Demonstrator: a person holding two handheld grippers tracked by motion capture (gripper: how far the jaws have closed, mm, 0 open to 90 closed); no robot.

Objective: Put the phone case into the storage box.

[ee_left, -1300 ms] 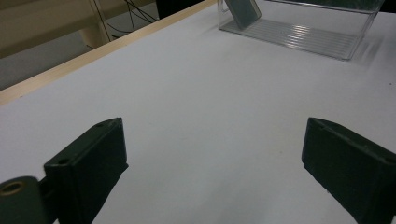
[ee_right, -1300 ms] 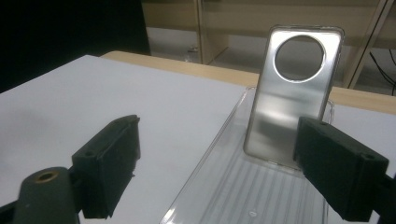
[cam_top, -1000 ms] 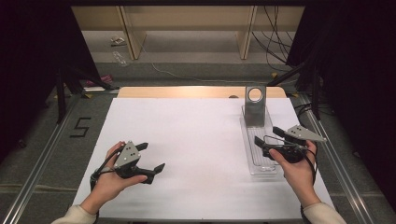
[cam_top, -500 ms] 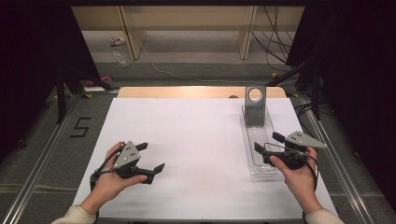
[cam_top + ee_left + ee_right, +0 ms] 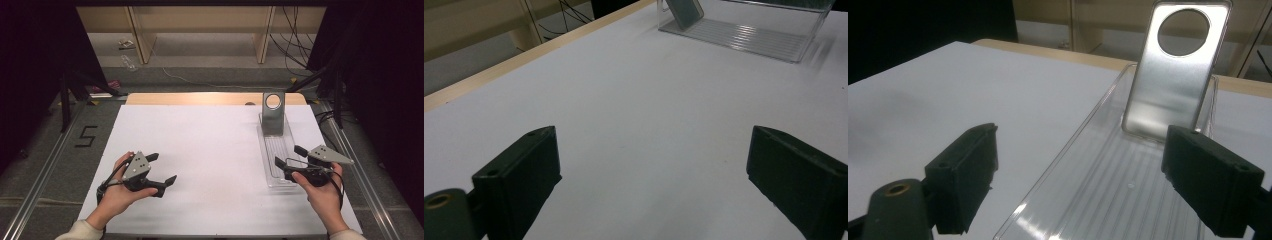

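- Right gripper (image 5: 288, 156): jaws wide apart, empty, over the near end of the clear tray (image 5: 272, 150).
- Metal plate (image 5: 273, 113) stands upright at the tray's far end.
- Left gripper (image 5: 161, 169): jaws apart, empty, over bare table (image 5: 210, 145).

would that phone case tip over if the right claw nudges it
Probably: the phone case stands nearly upright, leaning in the clear tray, so a light nudge may topple it. It looks thin and light, and likely slides on the tray's smooth ribbed floor.
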